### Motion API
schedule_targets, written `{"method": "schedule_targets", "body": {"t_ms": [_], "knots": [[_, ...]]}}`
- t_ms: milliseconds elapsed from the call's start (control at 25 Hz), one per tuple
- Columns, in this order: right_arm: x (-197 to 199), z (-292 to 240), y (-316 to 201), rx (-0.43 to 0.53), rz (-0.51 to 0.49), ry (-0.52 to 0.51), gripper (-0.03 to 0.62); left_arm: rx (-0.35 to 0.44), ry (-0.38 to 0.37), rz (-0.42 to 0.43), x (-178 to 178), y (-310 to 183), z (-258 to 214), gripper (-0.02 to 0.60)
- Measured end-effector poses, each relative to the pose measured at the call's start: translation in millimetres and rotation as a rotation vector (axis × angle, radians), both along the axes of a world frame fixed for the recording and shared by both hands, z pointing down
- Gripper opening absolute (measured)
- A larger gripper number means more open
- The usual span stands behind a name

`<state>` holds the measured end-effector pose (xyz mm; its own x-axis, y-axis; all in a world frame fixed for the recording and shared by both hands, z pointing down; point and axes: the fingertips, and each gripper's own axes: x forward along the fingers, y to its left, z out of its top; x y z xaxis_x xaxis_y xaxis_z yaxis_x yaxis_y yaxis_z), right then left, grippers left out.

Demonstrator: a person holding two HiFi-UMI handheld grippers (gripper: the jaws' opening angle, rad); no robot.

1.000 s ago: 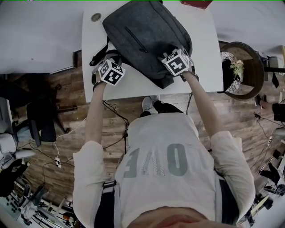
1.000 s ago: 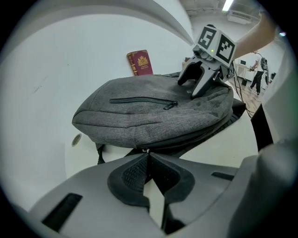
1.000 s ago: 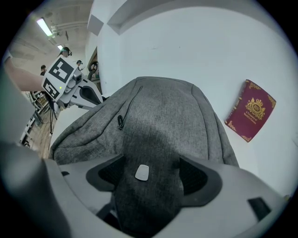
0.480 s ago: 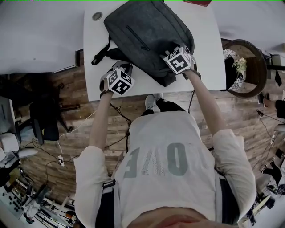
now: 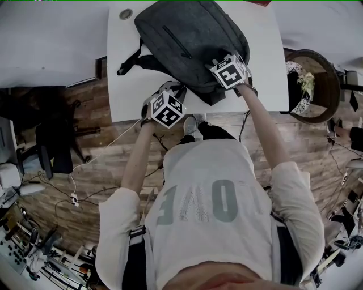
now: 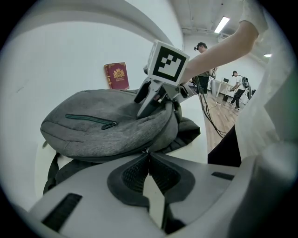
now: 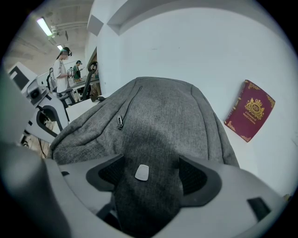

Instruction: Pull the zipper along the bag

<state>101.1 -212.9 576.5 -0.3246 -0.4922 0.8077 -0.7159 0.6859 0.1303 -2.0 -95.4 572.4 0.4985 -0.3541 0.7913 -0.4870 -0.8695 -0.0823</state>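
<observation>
A grey backpack (image 5: 190,39) lies on the white table (image 5: 122,85). My left gripper (image 5: 172,90) is at the bag's near left edge, by the black straps. Its jaws are shut, and in the left gripper view a small metal zipper pull (image 6: 148,150) sits pinched at the tip of the left gripper (image 6: 149,155), on the bag's side seam (image 6: 116,155). My right gripper (image 5: 220,63) is on the bag's near right corner. In the right gripper view the right gripper (image 7: 144,174) is closed on a fold of grey bag fabric (image 7: 153,139) bearing a small label.
A dark red booklet (image 7: 249,110) stands against the wall behind the bag. A round cable hole (image 5: 126,13) is at the table's far left corner. A round wooden stand with a plant (image 5: 311,85) stands right of the table. Cables run over the wooden floor.
My left gripper has moved right and toward the table's near edge, along the bag's lower rim. The right gripper has stayed on the bag's corner.
</observation>
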Motion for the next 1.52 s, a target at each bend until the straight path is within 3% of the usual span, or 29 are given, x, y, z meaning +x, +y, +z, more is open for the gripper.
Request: {"method": "schedule_targets", "body": {"t_ms": [200,480,680,880,1040,1240,1360,1520], "knots": [[-0.9,0.2,0.0,0.005,0.006,-0.002,0.376,-0.023,0.06,-0.018,22.2,11.1,-6.1,0.029],[0.6,-1.2,-0.6,0.015,0.008,0.004,0.376,-0.022,0.083,-0.022,54.6,17.8,-12.7,0.031],[-1.4,-1.3,-0.8,0.025,0.017,-0.006,0.376,-0.037,0.15,-0.112,52.4,15.7,-9.5,0.029],[-2.0,-9.7,1.4,-0.006,-0.028,-0.003,0.376,-0.042,0.151,-0.177,47.0,20.7,-4.8,0.029],[20.0,-27.1,-18.0,0.045,-0.111,0.105,0.376,-0.039,0.153,-0.185,42.5,19.7,-4.1,0.029],[53.6,-1.2,-17.7,-0.127,-0.11,0.185,0.374,-0.037,0.153,-0.221,44.1,19.7,-3.5,0.029],[52.9,3.0,-14.6,-0.202,-0.079,0.163,0.365,-0.017,0.103,-0.19,38.2,17.9,-1.3,0.029],[39.4,4.4,11.0,-0.292,-0.1,0.125,0.362,-0.027,0.085,-0.218,8.8,22.9,0.8,0.029]]}}
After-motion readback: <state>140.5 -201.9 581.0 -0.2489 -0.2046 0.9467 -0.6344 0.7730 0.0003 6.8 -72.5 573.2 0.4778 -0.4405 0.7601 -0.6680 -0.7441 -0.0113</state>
